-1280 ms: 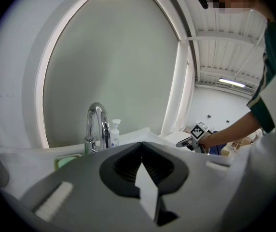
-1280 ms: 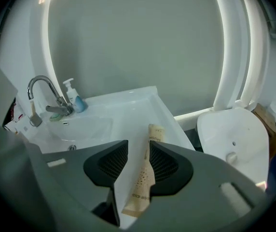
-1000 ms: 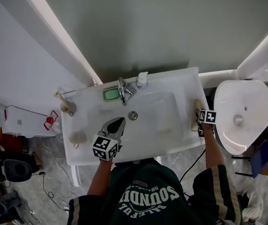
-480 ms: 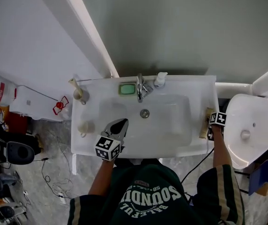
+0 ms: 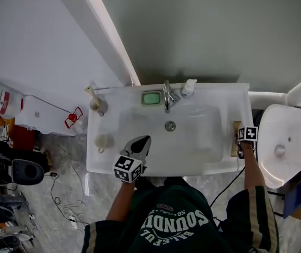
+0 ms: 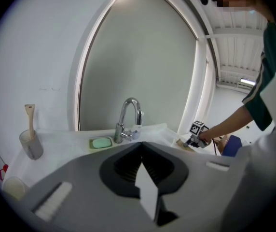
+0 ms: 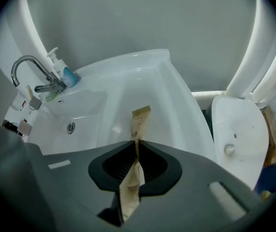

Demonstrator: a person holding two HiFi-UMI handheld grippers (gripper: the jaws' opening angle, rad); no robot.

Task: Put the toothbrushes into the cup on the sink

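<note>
My right gripper [image 7: 136, 140] has just closed its jaws on the wrapped toothbrush [image 7: 141, 120], which lies lengthwise along the sink's [image 5: 192, 167] right rim — the cup [image 5: 96, 105] stands at its back-left corner.

Before me, the tap [image 5: 167, 95] stands at the back of the sink [image 5: 192, 165], soap dish [image 5: 151, 97] left, pump bottle [image 5: 188, 87] right; cup [image 5: 97, 105] at back-left, paper packet [image 5: 234, 128] on the right rim.
</note>
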